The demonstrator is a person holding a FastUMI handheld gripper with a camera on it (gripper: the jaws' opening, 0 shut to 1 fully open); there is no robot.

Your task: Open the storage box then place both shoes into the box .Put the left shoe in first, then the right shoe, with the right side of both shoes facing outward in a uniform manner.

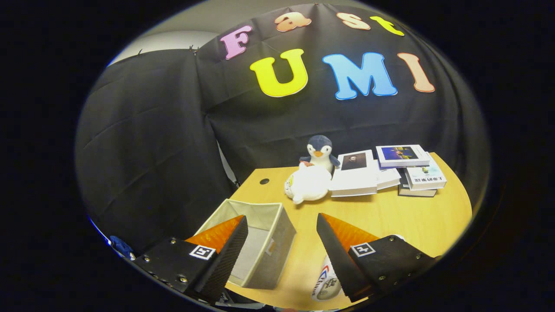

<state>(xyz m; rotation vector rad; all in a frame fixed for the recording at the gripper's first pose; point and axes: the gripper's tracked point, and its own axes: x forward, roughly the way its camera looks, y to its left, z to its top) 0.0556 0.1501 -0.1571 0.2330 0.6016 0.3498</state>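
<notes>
1. Fingers (225, 247) of your gripper (282, 251) stand spread wide apart, nothing pinched between them — bare tabletop shows in the gap.
2. Just under your right finger a shoe (326, 284) lies on the table, white with printed markings; the finger covers most of it, so you cannot tell which shoe it is or which way it faces.
3. Your left finger overlaps the storage box (277, 242), a grey fabric bin with its top open and a pale lining. It sits on the wooden table (390, 216) at the near left corner, slightly ahead of the fingers and turned at an angle to the table edge.
4. Beyond the box, a small dark hole (264, 181) marks the tabletop near its far left edge.
5. Farther on, past the gap between your fingers, a white plush toy (308, 184) lies on the table, and a penguin plush (320, 152) stands upright directly behind it, touching it.
6. Right of the toys, books (386, 171) lie in loose overlapping stacks — one with a portrait cover touches the white plush.
</notes>
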